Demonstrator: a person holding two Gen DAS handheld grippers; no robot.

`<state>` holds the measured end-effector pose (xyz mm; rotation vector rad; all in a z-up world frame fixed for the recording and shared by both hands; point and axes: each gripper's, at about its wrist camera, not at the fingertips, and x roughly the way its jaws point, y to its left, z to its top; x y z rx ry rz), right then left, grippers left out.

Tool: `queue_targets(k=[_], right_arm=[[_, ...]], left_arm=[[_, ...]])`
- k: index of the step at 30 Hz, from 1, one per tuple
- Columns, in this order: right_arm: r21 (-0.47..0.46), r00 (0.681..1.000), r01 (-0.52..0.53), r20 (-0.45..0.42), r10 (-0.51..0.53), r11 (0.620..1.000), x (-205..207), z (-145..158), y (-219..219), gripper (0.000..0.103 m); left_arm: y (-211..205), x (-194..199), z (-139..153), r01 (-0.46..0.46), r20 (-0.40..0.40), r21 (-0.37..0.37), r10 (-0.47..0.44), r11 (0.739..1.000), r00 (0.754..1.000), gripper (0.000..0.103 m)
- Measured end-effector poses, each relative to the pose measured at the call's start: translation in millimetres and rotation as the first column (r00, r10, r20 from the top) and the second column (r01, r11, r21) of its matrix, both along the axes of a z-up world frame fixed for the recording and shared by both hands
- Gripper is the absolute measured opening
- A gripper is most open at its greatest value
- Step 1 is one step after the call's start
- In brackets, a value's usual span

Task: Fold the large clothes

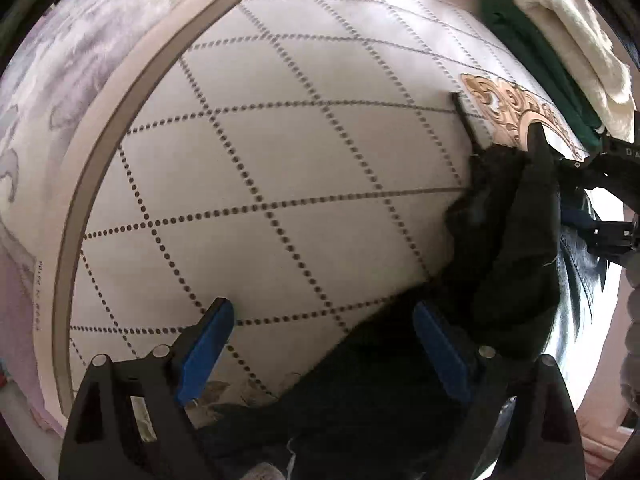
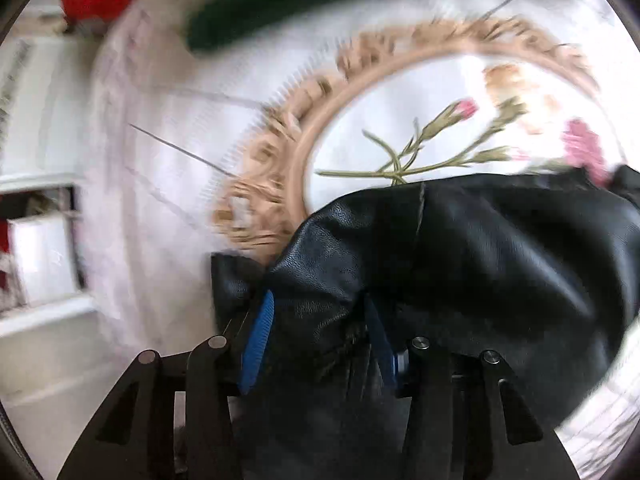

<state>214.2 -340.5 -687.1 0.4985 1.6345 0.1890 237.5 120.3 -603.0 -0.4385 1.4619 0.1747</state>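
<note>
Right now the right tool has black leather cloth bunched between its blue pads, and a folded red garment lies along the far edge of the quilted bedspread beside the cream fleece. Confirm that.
One detail is wrong: the folded garment beside the cream fleece is dark green, not red, as the left wrist view shows. The rest holds: black leather cloth sits between the right tool pads.

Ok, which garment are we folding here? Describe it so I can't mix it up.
Start at the cream quilted bedspread with dotted diamond lines and find its tan scrollwork ring. The crumpled black leather garment lies over that ring's edge. Unlike the folded dark green cloth beyond, it is shiny and grained.
</note>
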Motion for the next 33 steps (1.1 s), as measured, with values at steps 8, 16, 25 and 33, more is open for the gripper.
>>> queue_targets(k=[8,16,25,33], right_arm=[[0.022,0.992,0.036,0.120,-0.038,0.999,-24.3,69.6,-72.2,0.064],[0.010,0.967,0.246,-0.068,-0.244,0.969,-61.2,-8.8,-172.2,0.084],[0.120,0.811,0.579,0.011,-0.585,0.806,-144.5,10.6,-199.4,0.018],[-0.213,0.930,0.324,-0.107,-0.352,0.922,-198.8,37.5,-198.9,0.045]], left_arm=[[0.3,-22.5,73.8,-0.018,0.119,0.011,0.017,1.000,0.993,0.092],[-59.3,-30.5,82.4,0.018,0.111,0.016,-0.019,1.000,0.994,0.092],[-91.9,-24.3,76.6,0.077,0.087,0.095,-0.085,0.993,0.993,0.092],[-133.1,-35.7,80.7,0.146,0.060,0.100,-0.152,0.984,0.987,0.092]])
